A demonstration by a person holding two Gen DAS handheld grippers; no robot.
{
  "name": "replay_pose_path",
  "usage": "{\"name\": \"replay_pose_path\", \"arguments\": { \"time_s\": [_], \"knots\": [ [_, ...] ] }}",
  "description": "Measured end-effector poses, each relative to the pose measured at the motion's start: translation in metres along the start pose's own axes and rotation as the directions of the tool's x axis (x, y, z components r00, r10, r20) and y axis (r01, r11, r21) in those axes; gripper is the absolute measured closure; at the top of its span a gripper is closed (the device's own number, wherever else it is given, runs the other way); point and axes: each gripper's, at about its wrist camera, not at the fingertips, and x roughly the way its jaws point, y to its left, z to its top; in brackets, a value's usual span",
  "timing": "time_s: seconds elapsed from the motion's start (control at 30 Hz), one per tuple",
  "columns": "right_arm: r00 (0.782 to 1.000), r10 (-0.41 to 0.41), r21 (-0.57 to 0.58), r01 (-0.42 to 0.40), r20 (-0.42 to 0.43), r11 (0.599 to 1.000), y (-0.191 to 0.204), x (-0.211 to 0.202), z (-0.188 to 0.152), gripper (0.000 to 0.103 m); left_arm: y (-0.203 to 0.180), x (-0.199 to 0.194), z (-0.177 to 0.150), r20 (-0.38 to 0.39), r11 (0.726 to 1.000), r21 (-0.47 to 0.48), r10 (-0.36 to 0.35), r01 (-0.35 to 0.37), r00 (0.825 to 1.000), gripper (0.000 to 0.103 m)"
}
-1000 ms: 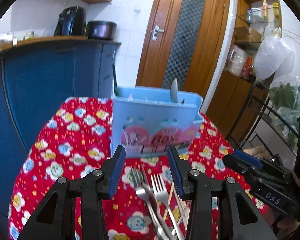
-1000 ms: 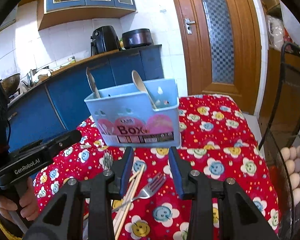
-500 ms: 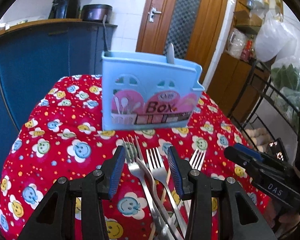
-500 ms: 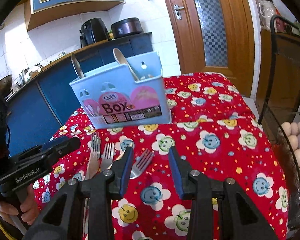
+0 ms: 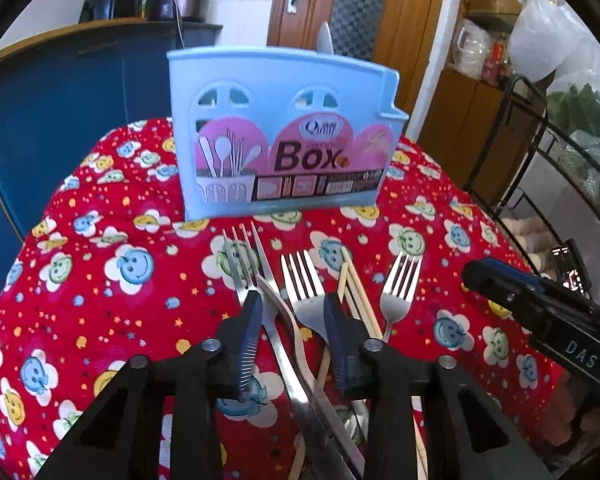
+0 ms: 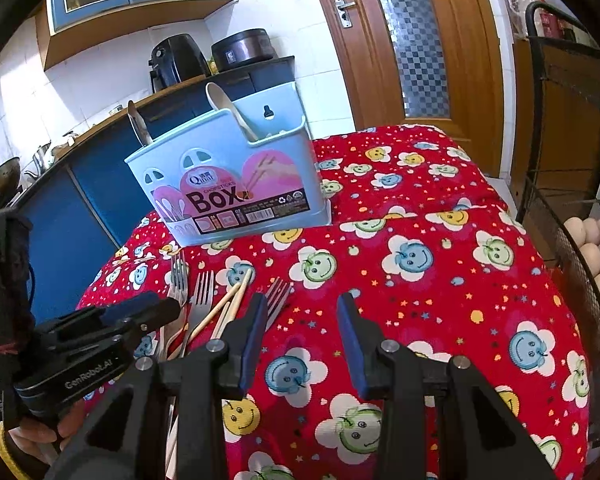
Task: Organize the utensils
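A light blue utensil box [image 5: 284, 136] stands upright on the red flowered tablecloth [image 5: 100, 280]; it also shows in the right wrist view [image 6: 236, 188] with two utensil handles sticking out. Three metal forks lie in front of it: left [image 5: 240, 260], middle [image 5: 304, 284], right [image 5: 400, 288], with wooden chopsticks [image 5: 356, 288] between them. My left gripper [image 5: 292, 312] is open and low over the fork handles, its fingers straddling the left and middle forks. My right gripper [image 6: 302, 316] is open and empty above the cloth, right of the forks [image 6: 200, 292].
A blue kitchen counter [image 5: 60, 80] with an air fryer and a pot stands behind the table. A wooden door [image 6: 412, 40] is at the back. A black wire rack [image 6: 572, 160] holding eggs [image 6: 596, 248] stands close on the right of the table.
Both grippers have come down and tilted towards the table. The left gripper now sits low over the fork handles. The box looks farther and higher in both views.
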Motion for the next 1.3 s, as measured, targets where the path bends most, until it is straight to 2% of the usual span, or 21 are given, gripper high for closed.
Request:
{"name": "replay_pose_path", "arguments": {
  "time_s": [0.07,0.23,0.47,0.83,1.0,1.1,1.3],
  "knots": [
    [1.000,0.003,0.004,-0.003,-0.001,1.000,-0.001,0.000,-0.001,0.064,0.000,0.005,-0.001,-0.019,1.000,-0.002,0.000,0.000,1.000,0.082],
    [1.000,0.011,0.013,-0.011,-0.002,1.000,-0.002,0.002,-0.003,0.064,0.003,0.010,-0.001,-0.039,1.000,-0.023,0.016,-0.017,0.999,0.088],
    [1.000,0.015,0.021,-0.015,-0.007,1.000,-0.003,0.003,-0.003,0.064,0.008,0.007,-0.001,-0.032,0.998,-0.067,-0.017,0.015,0.999,0.100],
    [1.000,0.019,0.008,-0.019,-0.013,1.000,0.003,0.004,-0.004,0.064,0.022,-0.007,-0.001,-0.005,0.976,-0.172,-0.139,0.136,0.990,0.100],
    [1.000,0.022,-0.004,-0.022,-0.018,1.000,0.010,0.005,-0.003,0.064,0.030,-0.011,-0.001,-0.011,0.952,-0.231,-0.208,0.200,0.978,0.100],
    [0.999,0.026,-0.013,-0.026,-0.022,1.000,0.014,0.005,-0.002,0.064,0.036,-0.016,-0.001,0.003,0.953,-0.239,-0.192,0.187,0.981,0.101],
    [0.998,0.057,-0.035,-0.058,-0.034,0.998,0.027,0.009,0.003,0.064,0.053,-0.035,0.004,0.055,0.967,-0.224,-0.115,0.125,0.992,0.101]
  ]
}}
